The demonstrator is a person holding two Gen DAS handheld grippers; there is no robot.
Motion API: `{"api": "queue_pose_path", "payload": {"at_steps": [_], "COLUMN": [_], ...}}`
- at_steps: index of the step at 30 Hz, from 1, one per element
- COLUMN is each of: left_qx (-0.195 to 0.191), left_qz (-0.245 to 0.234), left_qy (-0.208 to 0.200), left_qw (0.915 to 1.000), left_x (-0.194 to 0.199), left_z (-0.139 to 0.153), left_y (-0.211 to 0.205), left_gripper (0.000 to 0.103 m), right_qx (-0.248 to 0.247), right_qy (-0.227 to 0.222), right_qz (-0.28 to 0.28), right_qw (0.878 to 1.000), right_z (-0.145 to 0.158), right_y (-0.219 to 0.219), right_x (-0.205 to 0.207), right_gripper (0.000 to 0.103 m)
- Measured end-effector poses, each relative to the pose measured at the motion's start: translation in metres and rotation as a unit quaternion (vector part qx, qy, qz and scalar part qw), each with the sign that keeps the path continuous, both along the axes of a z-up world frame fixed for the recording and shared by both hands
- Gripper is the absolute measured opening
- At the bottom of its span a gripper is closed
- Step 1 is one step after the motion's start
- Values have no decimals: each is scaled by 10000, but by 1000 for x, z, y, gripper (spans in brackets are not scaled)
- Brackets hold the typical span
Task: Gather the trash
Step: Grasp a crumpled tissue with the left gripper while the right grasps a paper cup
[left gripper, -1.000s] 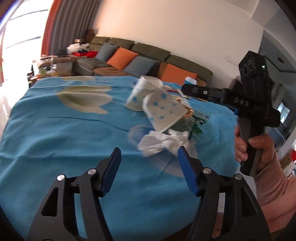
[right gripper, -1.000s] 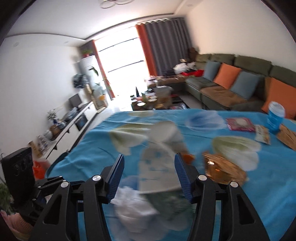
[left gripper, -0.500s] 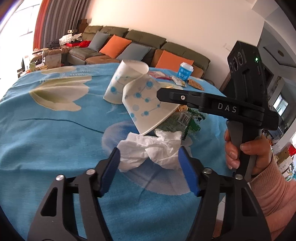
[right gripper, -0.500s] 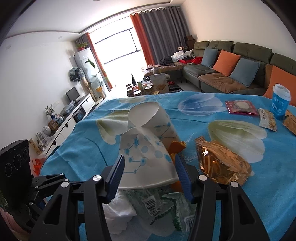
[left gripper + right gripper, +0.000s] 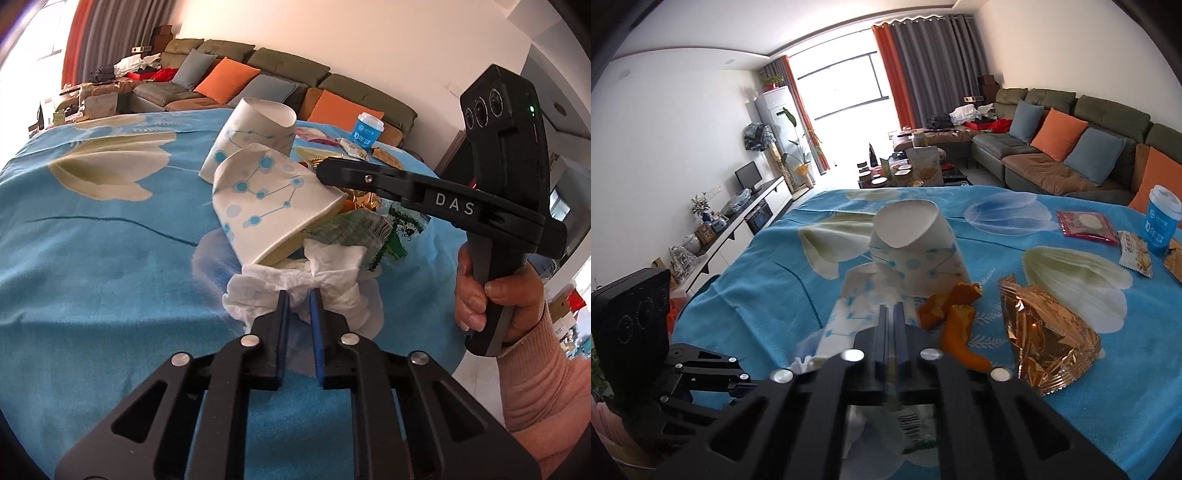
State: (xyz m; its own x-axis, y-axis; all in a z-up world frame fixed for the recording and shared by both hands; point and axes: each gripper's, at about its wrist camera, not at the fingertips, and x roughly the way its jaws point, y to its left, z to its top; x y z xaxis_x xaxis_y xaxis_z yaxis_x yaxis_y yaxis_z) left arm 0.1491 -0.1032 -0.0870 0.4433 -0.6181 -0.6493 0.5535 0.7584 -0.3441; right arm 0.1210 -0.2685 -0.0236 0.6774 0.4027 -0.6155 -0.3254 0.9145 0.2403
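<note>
1. Crumpled white tissue (image 5: 295,284): centre frame, on the blue cloth.
2. Two dotted paper cups (image 5: 273,206): squashed, tipped, overlapping, above the tissue.
3. Orange peel (image 5: 951,314): centre.
4. Gold foil wrapper (image 5: 1049,332): crumpled, lower right.

sofa (image 5: 1082,155): orange, blue cushions | curtains (image 5: 923,70): orange, grey | monitor (image 5: 748,173), perhaps a TV
</note>
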Motion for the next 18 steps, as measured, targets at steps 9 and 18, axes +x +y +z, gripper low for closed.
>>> {"api": "queue_pose_path", "payload": {"at_steps": [9, 18], "left_qx": [-64, -145], "left_qz": [129, 372], "left_qy": [-96, -136], "left_qw": [9998, 9991], "left_x": [-7, -13], "left_z": [5, 10], "left_y": [14, 34], "left_gripper": [9, 9], "right_qx": [88, 252], "right_qy": [133, 485], "right_qz": [-79, 212], "right_qw": [9998, 9983], "right_z": [-2, -16], "right_y": [-2, 4], "right_x": [4, 16], "right_gripper": [45, 36]}}
